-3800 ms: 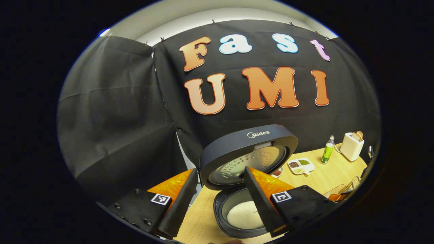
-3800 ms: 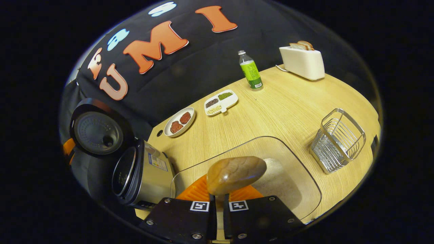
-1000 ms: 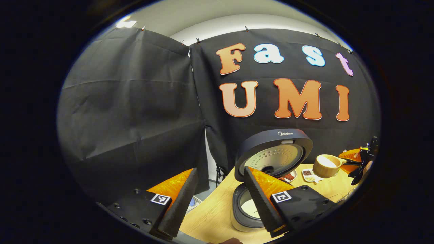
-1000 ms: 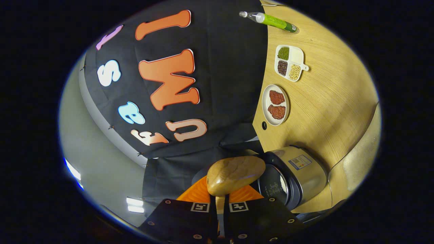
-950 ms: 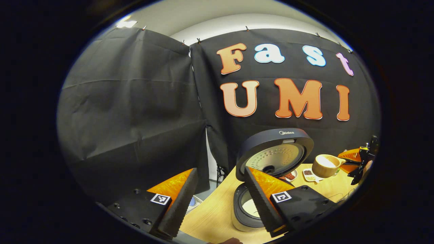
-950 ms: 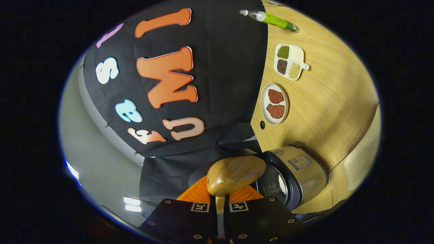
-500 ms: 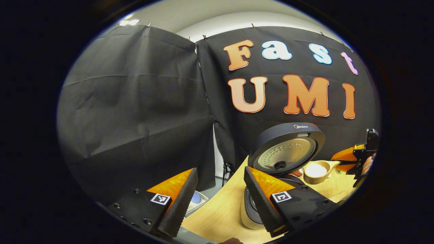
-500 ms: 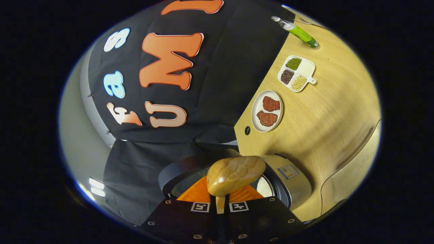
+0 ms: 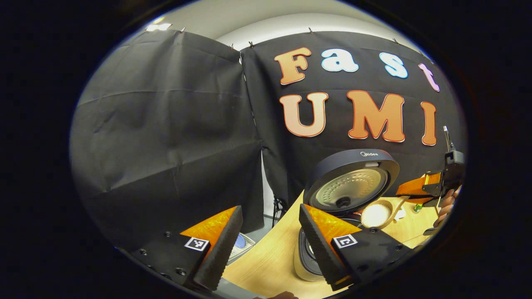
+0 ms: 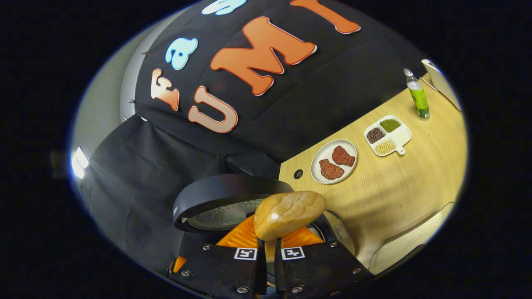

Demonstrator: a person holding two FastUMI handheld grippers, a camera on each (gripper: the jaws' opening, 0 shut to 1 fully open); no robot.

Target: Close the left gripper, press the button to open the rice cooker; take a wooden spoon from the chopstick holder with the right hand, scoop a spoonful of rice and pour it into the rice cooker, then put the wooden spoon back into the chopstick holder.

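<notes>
Wooden table (image 10: 399, 187): plate with meat (image 10: 333, 161), divided dish (image 10: 387, 135), green bottle (image 10: 417, 97).

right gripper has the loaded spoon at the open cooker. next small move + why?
Probably roll the right gripper further so the wooden spoon tips its rice into the rice cooker. In the left gripper view the bowl, white with rice, sits just under the raised lid by the pot opening, and the fingers are clamped on the handle.

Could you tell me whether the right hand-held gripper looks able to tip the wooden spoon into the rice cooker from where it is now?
Probably yes: the rice cooker lid stands open, and the wooden spoon, held by the right hand-held gripper, hangs beside its opening.
</notes>
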